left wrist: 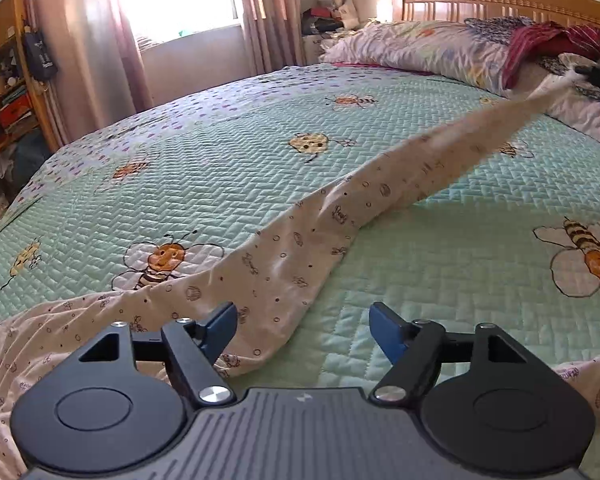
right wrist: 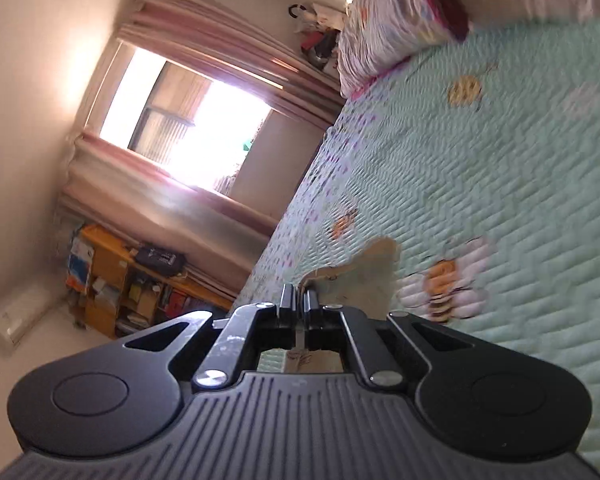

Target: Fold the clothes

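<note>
The cream printed garment is drawn out into a long, twisted band across the green bee-pattern quilt on the bed. Its long axis runs diagonally: from a crumpled heap lying under and to the left of the left claw, it rises ahead and to the right, narrowing to a taut strip lifted off the quilt and ending near the pillows, at the right claw, seen there only as a dark, small shape. The left claw stands wide open with nothing between its blue pads; the left-hand pad sits just over the garment's wide end, while the right-hand pad hangs over bare quilt. A further bit of the same printed cloth shows at the right edge, beside the claw's body.

In the right wrist view, which is rolled sideways and blurred, the right claw is closed, its fingers nearly together, with a thin fold of the garment pinched between them. The cloth shows just ahead and to the right of the fingertips and again below them through the gap in the claw's frame.
</note>
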A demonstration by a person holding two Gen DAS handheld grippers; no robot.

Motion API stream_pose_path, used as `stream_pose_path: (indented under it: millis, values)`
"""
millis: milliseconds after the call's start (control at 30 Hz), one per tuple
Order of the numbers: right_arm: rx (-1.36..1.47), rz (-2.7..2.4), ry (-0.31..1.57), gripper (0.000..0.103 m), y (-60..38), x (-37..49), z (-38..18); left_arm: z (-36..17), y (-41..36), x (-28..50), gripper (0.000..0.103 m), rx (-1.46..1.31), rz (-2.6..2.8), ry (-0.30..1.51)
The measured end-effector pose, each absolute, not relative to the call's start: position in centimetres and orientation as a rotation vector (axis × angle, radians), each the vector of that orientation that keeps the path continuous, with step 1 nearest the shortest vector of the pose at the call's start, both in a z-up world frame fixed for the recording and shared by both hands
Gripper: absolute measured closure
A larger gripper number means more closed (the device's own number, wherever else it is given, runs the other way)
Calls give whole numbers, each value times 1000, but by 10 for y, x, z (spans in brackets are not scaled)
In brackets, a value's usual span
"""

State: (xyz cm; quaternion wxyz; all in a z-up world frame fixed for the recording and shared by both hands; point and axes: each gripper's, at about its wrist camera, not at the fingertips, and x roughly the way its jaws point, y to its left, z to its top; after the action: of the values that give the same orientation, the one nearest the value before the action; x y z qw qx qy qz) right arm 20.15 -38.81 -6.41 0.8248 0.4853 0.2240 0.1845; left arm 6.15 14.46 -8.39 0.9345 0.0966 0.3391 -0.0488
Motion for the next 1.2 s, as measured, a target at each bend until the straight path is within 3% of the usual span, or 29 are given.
stream_pose_path:
  millis: [233,300,333,367,433,467,733,867,1000,1033,1167,1200]
  values:
    - [947,37,729,95,-461,158,-145,-93,126,63,27,241,-161,742]
    - [963,7,726,92,-465,146,-157,-95,122,65,20,262,-166,753]
    - [1004,24,715,82,-465,142,-161,-96,120,68,18,273,-165,758]
    - [1039,46,708,65,-461,141,-164,-97,117,70,14,284,-163,764]
    - [1072,90,701,43,-447,141,-166,-98,117,76,12,293,-147,769]
    - [1062,110,702,40,-439,144,-165,-99,117,79,12,296,-136,771]
    - [1053,203,810,38,-370,161,-161,-118,108,91,11,499,-100,766]
    - [1042,213,806,29,-360,179,-158,-124,118,80,11,532,-103,736]
    - [1038,228,793,28,-352,197,-154,-132,122,83,11,556,-80,728]
    - [1039,229,790,28,-351,200,-154,-132,122,86,13,567,-66,724]
    - [1033,217,782,28,-351,198,-154,-137,117,98,43,651,-7,720]
    - [1029,217,781,28,-351,196,-155,-140,115,100,46,684,-10,725]
